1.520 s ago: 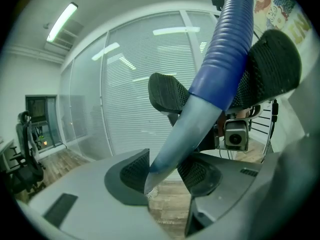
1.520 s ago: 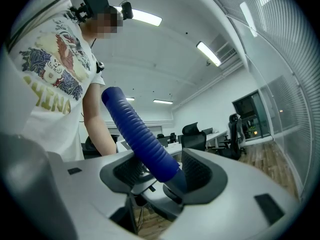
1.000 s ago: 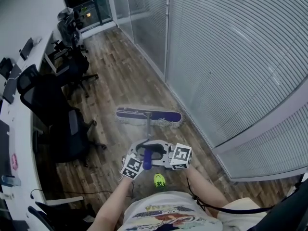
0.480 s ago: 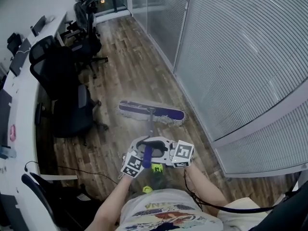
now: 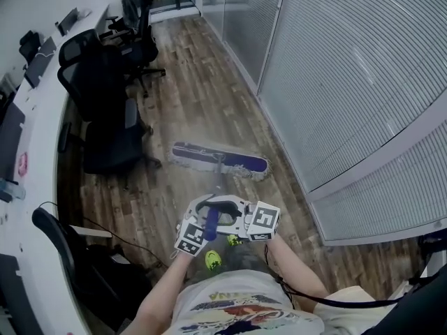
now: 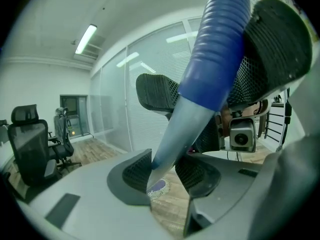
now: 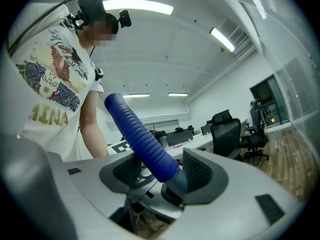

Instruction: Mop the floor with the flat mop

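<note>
The flat mop's purple head (image 5: 220, 160) lies flat on the wooden floor (image 5: 188, 96), close to the glass wall. Its grey pole rises to a ribbed blue handle (image 5: 210, 226) in front of my chest. My left gripper (image 5: 204, 211) is shut on the pole (image 6: 172, 139) just below the blue handle (image 6: 212, 49); its jaws have just been closing with the pole between them. The mop head (image 6: 159, 186) shows small between these jaws. My right gripper (image 5: 228, 218) is shut on the blue handle (image 7: 137, 134), which crosses the right gripper (image 7: 160, 171) at a slant.
Black office chairs (image 5: 105, 138) stand along a long white desk (image 5: 28, 117) on the left. A glass wall with blinds (image 5: 349, 82) runs along the right. A black cable (image 5: 133, 241) lies on the floor near my green shoes (image 5: 212, 259).
The chairs, the far door and the wall corner have shifted up in the head view: I have backed away and the mop head has come along over the floor. Both grips hold as before.
</note>
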A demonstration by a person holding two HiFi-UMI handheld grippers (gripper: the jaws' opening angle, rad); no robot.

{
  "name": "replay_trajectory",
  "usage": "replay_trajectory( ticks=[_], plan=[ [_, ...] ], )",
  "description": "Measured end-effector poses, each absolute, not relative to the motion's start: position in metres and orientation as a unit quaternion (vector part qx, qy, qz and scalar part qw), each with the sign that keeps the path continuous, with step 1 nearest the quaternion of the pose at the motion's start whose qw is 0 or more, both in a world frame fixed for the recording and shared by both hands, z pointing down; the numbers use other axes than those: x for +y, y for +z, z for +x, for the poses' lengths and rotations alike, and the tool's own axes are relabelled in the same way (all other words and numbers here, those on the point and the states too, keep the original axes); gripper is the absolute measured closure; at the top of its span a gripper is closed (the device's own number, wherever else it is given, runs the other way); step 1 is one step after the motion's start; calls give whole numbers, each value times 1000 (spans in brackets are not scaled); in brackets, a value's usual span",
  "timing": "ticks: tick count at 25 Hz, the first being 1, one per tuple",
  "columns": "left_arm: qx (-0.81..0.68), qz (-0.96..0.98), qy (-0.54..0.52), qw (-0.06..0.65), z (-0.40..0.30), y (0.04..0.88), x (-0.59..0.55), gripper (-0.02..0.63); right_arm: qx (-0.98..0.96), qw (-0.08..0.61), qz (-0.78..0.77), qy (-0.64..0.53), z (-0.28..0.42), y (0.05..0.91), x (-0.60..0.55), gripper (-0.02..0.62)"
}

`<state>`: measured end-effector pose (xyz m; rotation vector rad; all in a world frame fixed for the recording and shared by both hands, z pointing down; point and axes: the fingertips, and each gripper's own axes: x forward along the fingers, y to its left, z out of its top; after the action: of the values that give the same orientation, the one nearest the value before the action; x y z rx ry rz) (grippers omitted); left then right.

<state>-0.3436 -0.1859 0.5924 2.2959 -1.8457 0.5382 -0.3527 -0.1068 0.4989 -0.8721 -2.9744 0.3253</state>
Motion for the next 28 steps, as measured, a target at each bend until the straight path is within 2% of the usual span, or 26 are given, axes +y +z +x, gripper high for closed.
replay_trajectory(
  ticks=[5, 9, 21, 28],
  plan=[
    [-617, 765, 166, 83, -316, 590, -161, 479, -949, 18, -296, 104, -330, 499, -80, 356],
    [-626, 755, 176, 86, -276, 590, -146, 480, -944, 18, -309, 110, -287, 498, -67, 356],
    [-657, 720, 202, 92, -74, 593, -112, 480, -930, -4, -344, 133, -73, 501, -36, 353],
    [-668, 707, 208, 101, 6, 595, -92, 479, -923, -9, -361, 135, 9, 501, -18, 353]
  ],
)
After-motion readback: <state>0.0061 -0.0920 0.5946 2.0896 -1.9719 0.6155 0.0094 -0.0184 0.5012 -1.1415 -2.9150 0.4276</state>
